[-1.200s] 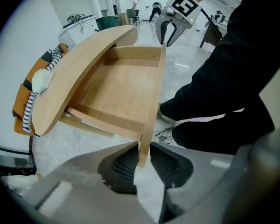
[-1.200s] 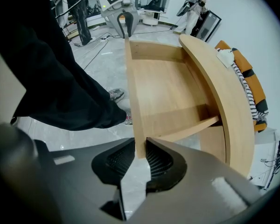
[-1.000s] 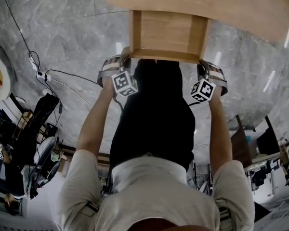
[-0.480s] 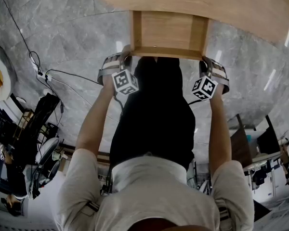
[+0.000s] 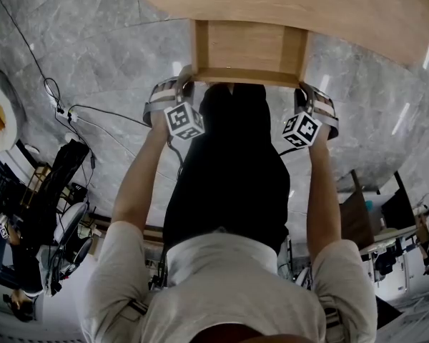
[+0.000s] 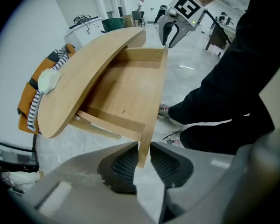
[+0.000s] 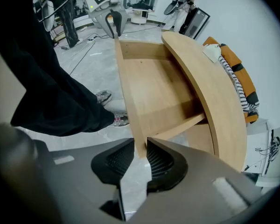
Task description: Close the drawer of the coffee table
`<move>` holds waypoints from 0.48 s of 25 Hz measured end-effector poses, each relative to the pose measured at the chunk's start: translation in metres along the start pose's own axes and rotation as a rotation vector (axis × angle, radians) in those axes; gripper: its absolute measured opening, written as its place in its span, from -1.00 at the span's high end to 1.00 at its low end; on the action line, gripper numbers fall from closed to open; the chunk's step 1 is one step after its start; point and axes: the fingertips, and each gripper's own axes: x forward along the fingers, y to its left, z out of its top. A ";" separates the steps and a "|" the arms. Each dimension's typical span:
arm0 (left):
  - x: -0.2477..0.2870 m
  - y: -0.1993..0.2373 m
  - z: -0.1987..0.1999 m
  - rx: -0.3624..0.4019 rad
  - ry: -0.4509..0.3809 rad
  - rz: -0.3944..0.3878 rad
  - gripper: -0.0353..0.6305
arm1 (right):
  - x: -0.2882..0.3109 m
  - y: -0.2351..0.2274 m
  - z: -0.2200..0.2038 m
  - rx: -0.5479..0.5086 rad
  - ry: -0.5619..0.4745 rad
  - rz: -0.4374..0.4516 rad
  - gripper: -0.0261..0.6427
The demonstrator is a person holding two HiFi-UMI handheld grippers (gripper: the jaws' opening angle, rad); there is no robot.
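Your left gripper [image 6: 143, 154] is clamped over the top edge of the drawer's front panel [image 6: 156, 97] at one end. Your right gripper [image 7: 140, 155] grips the other end; its jaws have just been easing apart, though the pads lie against both faces of the board. The drawer [image 5: 247, 48] stands partly pulled out towards you from under the oval top of the coffee table [image 5: 307, 6], and it looks empty.

Expect a stiff, fairly light wooden box. It won't flex or crush, but the smooth finish may slip, and an uneven shove could jam it askew. Holding both ends of the front suits a square push.

There is one drawer, one coffee table and two grippers.
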 end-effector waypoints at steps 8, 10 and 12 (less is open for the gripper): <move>-0.001 0.016 0.005 -0.015 -0.006 0.003 0.58 | 0.001 -0.017 0.006 0.023 0.002 -0.021 0.66; -0.002 0.019 0.008 -0.020 -0.006 0.000 0.58 | 0.001 -0.019 0.006 0.025 0.002 -0.018 0.66; -0.002 0.022 0.008 -0.025 0.004 0.001 0.58 | 0.001 -0.020 0.007 0.020 -0.002 -0.009 0.66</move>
